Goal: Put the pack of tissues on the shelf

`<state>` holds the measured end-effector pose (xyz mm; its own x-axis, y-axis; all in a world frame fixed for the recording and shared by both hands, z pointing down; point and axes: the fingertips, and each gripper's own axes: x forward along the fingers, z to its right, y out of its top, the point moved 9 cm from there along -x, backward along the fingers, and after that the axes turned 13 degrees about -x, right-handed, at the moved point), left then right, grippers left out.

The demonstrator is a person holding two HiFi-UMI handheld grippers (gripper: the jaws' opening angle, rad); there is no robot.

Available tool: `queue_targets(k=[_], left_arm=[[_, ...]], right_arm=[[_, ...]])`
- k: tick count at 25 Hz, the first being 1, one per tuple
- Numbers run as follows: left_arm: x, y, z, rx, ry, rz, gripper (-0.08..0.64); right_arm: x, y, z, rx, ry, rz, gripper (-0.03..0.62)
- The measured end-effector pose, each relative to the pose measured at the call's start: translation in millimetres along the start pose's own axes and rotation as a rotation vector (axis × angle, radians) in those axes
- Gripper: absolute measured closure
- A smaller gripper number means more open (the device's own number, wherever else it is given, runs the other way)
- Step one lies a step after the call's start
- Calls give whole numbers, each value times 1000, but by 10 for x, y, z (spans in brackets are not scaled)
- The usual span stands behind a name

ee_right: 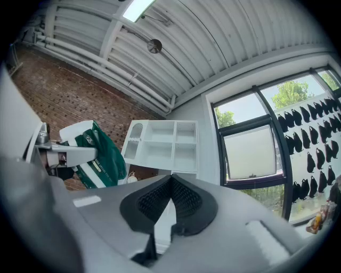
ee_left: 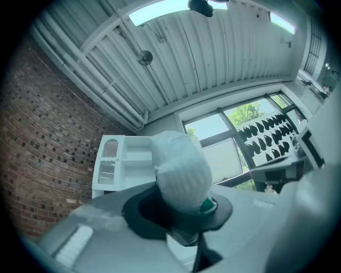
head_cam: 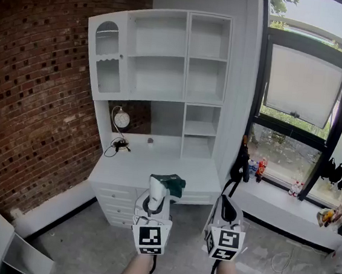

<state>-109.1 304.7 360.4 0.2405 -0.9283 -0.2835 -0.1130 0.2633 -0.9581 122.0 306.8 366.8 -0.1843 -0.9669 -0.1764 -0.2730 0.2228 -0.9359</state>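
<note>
Grip check, left claw [head_cam: 161, 191]: jaws part-way apart and clamped on the pack of tissues [head_cam: 170, 184], 1 pad on each side. In the left gripper view the white end of the pack fills the gap between the dark pads, with a bit of green at its right. The pack is held in the air on the near side of the white desk [head_cam: 125, 170], apart from it and well short of the shelf [head_cam: 167, 60]. The right claw [head_cam: 230, 201] has its jaws pressed together with nothing between them, and it hangs just right of the left claw. The shelf stands on the far part of the desk, with a brick wall [head_cam: 35, 101] to its left and a window [head_cam: 301, 86] to its right. The open niche under the upper compartments holds 1 round clock [head_cam: 122, 119] at left and 1 small dark object [head_cam: 150, 141] further right. A black cable [head_cam: 116, 148] lies on the desk near the clock. The drawers [head_cam: 118, 204] under the desk are closed. Small bottles [head_cam: 256, 168] stand on the window sill.
</note>
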Motion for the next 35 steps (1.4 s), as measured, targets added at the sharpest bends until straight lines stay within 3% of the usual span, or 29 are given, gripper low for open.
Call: queue_targets(k=[18, 23, 24, 28, 35], left_arm=[[21, -102, 121, -21, 7, -11, 462], [74, -72, 226, -25, 13, -7, 462], [83, -69, 253, -26, 15, -6, 462], [104, -77, 365, -29, 21, 0, 462], [113, -97, 616, -26, 37, -6, 462]], right_arm=[[-34, -98, 126, -5, 11, -17, 595], [-56, -113, 312, 77, 0, 23, 592], [-61, -117, 356, 93, 1, 34, 585], [-83, -136, 498, 112, 20, 56, 399], [-141, -177, 754, 105, 36, 60, 373]])
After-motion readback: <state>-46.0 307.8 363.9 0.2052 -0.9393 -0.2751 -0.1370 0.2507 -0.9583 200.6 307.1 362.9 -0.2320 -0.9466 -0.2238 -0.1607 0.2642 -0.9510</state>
